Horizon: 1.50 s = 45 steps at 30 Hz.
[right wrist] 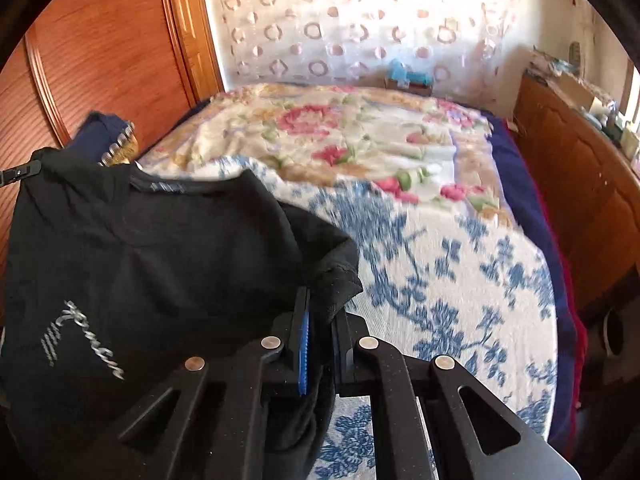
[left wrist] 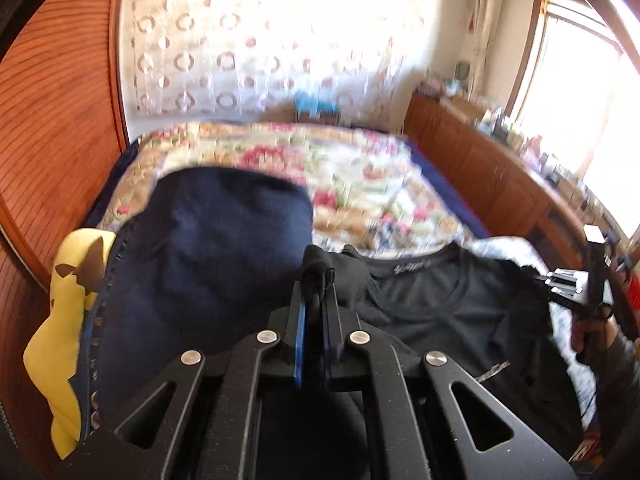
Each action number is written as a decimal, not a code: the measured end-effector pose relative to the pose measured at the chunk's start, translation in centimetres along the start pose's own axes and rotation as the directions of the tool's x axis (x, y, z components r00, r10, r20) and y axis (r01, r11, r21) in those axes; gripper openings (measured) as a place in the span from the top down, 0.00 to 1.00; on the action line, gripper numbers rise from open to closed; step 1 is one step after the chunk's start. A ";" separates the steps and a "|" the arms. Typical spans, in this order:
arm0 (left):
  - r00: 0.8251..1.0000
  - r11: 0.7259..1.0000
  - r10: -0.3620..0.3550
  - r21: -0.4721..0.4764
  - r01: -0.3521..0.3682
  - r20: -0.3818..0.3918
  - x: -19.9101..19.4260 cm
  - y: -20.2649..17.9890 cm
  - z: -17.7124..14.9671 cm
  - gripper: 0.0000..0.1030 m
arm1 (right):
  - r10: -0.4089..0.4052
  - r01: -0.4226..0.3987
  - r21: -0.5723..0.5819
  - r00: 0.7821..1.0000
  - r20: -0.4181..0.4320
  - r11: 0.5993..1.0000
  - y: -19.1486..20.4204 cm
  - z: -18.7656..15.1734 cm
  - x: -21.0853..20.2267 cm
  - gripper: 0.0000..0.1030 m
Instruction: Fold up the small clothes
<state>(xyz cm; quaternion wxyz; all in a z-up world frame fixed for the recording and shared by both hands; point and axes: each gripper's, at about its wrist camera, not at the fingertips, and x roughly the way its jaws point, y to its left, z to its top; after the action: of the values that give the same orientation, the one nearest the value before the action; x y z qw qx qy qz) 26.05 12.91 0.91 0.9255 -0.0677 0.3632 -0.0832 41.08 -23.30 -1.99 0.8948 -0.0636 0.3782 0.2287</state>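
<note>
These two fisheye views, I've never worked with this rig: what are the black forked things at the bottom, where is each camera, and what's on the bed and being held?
There is no robot arm. A person holds a two-finger gripper in each hand, and a camera on each gripper looks forward along its fingers. The black forked parts are those grippers.

The left wrist view shows the left gripper, shut on a bunch of black fabric from the black T-shirt. The right gripper shows at that picture's right edge, pinching the shirt's other side.

The right wrist view shows the same right gripper shut on the shirt's edge.

The shirt lies over a bed with a blue-flowered cover and a floral blanket. A navy garment and something yellow lie to the left.
</note>
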 end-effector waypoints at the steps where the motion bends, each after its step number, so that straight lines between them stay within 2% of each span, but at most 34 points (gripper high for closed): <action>1: 1.000 1.000 -0.006 0.003 0.006 0.028 -1.5 -0.4 0.0 0.93 | 0.004 -0.004 0.000 1.000 0.022 1.000 0.0 0.0 -0.8 0.92; 5: 0.996 1.000 -0.017 0.018 0.015 0.085 -5.2 -1.6 -1.0 0.93 | 0.029 -0.030 0.004 0.990 0.139 1.000 0.7 0.3 -5.2 0.92; 9: 0.989 0.999 -0.027 0.027 0.023 0.147 -9.1 -2.6 -3.1 0.93 | 0.047 -0.046 -0.013 0.975 0.218 0.999 1.5 -1.1 -9.4 0.92; 15: 0.981 0.999 -0.043 0.037 0.037 0.188 -12.3 -3.6 -6.8 0.93 | 0.062 -0.051 -0.043 0.956 0.288 0.998 2.9 -5.2 -14.9 0.93; 20: 0.980 0.999 -0.038 0.026 0.033 0.197 -14.5 -3.5 -11.0 0.93 | 0.057 -0.048 -0.036 0.944 0.324 0.998 4.2 -10.3 -18.3 0.93; 26: 0.976 1.000 -0.020 -0.004 0.021 0.217 -18.6 -2.9 -16.4 0.93 | 0.057 -0.059 -0.002 0.950 0.306 0.998 4.3 -16.9 -21.6 0.93; 29: 0.983 0.999 -0.010 -0.046 0.019 0.183 -19.4 -1.6 -18.9 0.93 | 0.104 -0.114 0.020 0.959 0.265 0.993 4.2 -19.8 -24.2 0.92; 31: 0.986 0.999 0.007 -0.052 0.001 0.168 -19.5 -1.1 -19.9 0.93 | 0.092 -0.100 0.022 0.965 0.247 0.995 4.0 -21.1 -25.4 0.92; 36: 0.990 0.994 0.060 -0.098 -0.048 0.129 -19.4 0.4 -22.3 0.93 | 0.065 -0.065 -0.009 0.978 0.196 0.998 4.6 -22.4 -27.3 0.92; 41: 0.992 0.993 0.086 -0.090 -0.078 0.089 -18.7 1.5 -23.7 0.93 | 0.066 -0.066 -0.006 0.979 0.194 0.998 5.3 -23.0 -29.5 0.92; 45: 0.996 0.993 0.091 -0.071 -0.090 0.021 -16.5 1.4 -24.6 0.93 | -0.001 0.000 0.015 0.997 0.080 1.000 5.5 -24.7 -27.4 0.92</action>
<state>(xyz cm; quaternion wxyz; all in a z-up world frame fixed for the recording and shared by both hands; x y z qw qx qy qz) -2.56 16.03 -6.36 0.9297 -0.0843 0.3574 -0.0276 5.92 -35.38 0.24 0.9098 -0.0478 0.3437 0.2278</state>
